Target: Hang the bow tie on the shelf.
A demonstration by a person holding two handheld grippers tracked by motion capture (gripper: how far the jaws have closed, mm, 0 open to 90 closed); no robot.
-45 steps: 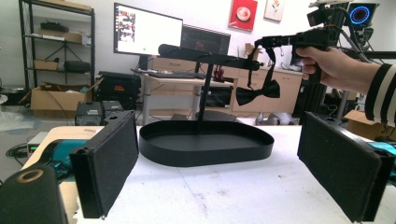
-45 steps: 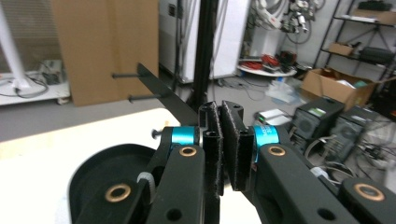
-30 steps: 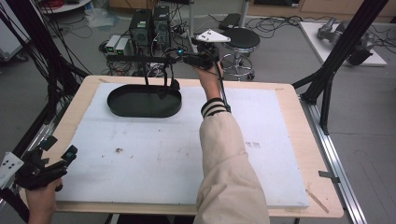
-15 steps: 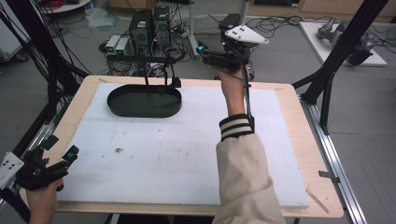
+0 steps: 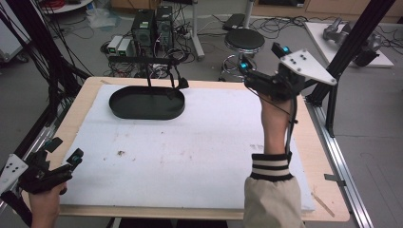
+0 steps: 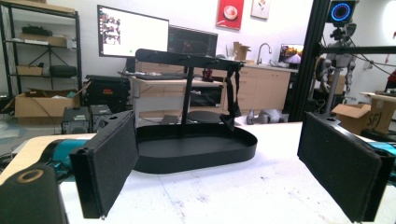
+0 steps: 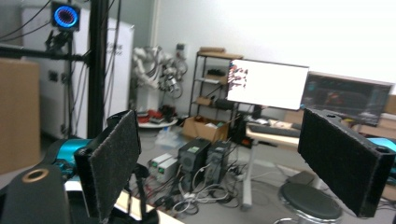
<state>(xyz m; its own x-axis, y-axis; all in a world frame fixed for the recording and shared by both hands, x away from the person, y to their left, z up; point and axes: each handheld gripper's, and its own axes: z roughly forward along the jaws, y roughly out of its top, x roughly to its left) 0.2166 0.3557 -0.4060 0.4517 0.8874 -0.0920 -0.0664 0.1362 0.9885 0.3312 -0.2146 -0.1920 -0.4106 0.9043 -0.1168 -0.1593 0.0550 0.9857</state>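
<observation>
A black oval tray (image 5: 146, 102) sits at the back left of the white mat. A thin black rack (image 5: 142, 60) stands in it, and a small black strap (image 5: 182, 83) hangs from the right end of its bar. My right gripper (image 5: 261, 61) is lifted high over the table's back right corner, well right of the tray. Its jaws have just been opening and stand open (image 7: 219, 121) with nothing between them. My left gripper (image 5: 65, 149) rests low at the front left corner, open and empty (image 6: 218, 123), facing the tray (image 6: 196, 149) and the hanging strap (image 6: 231, 95).
A white foam mat (image 5: 199, 147) covers most of the wooden table (image 5: 328, 190). Behind the table are computer cases (image 5: 152, 23), cables and a round stool (image 5: 243, 40). Black frame posts stand at the left edge (image 5: 52, 80) and right edge (image 5: 332, 95).
My right gripper has left the rack's right end and swung right and upward, its jaws opening. The strap stays on the bar. The left gripper has barely moved.
</observation>
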